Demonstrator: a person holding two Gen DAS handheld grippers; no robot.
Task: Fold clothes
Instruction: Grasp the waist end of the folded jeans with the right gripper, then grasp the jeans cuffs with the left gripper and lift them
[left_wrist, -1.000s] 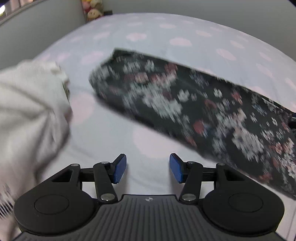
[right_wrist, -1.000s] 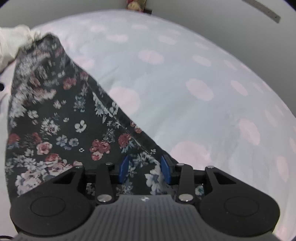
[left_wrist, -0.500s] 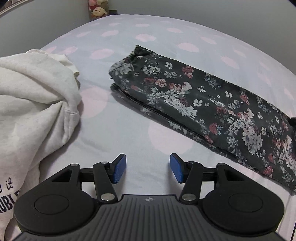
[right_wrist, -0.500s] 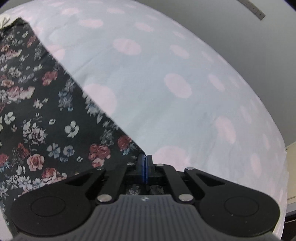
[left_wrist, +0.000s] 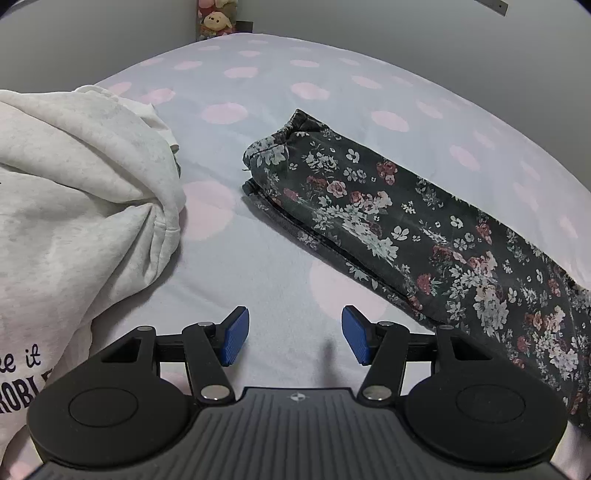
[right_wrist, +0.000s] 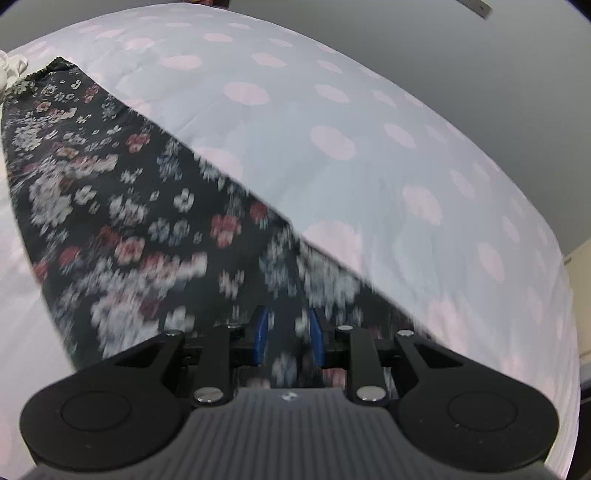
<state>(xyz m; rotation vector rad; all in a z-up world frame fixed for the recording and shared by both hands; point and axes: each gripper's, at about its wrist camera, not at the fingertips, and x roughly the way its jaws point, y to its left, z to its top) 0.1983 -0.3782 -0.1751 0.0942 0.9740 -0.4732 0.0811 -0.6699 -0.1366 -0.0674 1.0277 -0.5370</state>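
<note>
A dark floral garment lies folded lengthwise in a long strip on the bed, its gathered waistband end toward the far left. My left gripper is open and empty, hovering over bare sheet just short of the strip. In the right wrist view the same garment runs from the far left down to my right gripper. Its blue pads stand a little apart over the near end of the cloth. The view is blurred, so any grip on the cloth is unclear.
A crumpled white sweatshirt with dark lettering lies at the left, close to my left gripper. The bed sheet is pale with pink dots. Plush toys sit at the far wall. The bed's right edge is near.
My right gripper was shut on the garment's end half a second ago and its pads now stand apart. The left view has settled, and the garment lies flat.
</note>
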